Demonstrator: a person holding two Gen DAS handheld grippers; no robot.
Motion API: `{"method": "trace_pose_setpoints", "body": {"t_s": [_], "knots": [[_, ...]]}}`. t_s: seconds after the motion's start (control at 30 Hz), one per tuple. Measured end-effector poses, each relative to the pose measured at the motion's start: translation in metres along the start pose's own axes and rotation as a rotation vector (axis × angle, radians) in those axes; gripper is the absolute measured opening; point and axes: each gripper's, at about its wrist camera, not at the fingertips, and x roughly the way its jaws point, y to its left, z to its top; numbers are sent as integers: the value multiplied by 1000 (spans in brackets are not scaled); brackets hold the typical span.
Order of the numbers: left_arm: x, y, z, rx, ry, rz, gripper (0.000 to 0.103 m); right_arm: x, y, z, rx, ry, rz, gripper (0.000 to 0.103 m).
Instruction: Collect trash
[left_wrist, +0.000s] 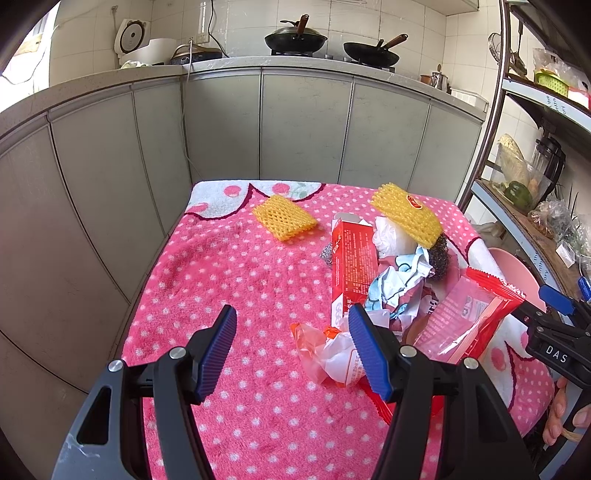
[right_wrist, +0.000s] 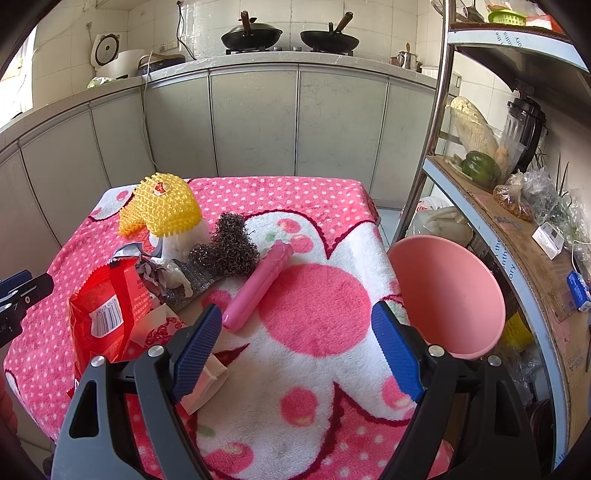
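Household worktop (left_wrist: 236, 280) draped in a pink polka-dot blanket, with the trash heaped toward its right side. Left gripper (left_wrist: 291, 350): jaws spread wide, holding nothing, hovering above the blanket with its right pad just over a crumpled clear-and-orange plastic wrapper (left_wrist: 325, 354). Right gripper (right_wrist: 295, 350): likewise wide open and empty, poised over the white and pink flower pattern of the blanket. The heap consists of a red carton (left_wrist: 352, 266), crumpled printed paper (left_wrist: 395, 288), a red snack bag (left_wrist: 469, 314), dark steel-wool scourers (right_wrist: 229, 251) and a yellow foam net (right_wrist: 166, 206) capping a white wad; a second yellow foam net (left_wrist: 284, 218) lies apart on the far left of the blanket. A pink tube (right_wrist: 258, 284) rests just ahead of the right gripper, its long axis running from near-left to far-right, oblique to the line between the pads. A pink bin (right_wrist: 447, 295) stands off the right edge of the worktop, close beside the right gripper. Judged relation: the wrapper lies nearest the left gripper, slightly right of its centreline, so a small rightward shift and descent would centre it; the tube and the bin favour the right gripper, which would need some wrist rotation to close across the tube's short axis
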Motion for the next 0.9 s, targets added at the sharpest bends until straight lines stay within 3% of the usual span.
{"method": "trace_pose_setpoints", "body": {"t_s": [0.9], "knots": [[0,-3,-2,5,-1,-14,63,-2,0,2,-1,-9,1,84]]}}
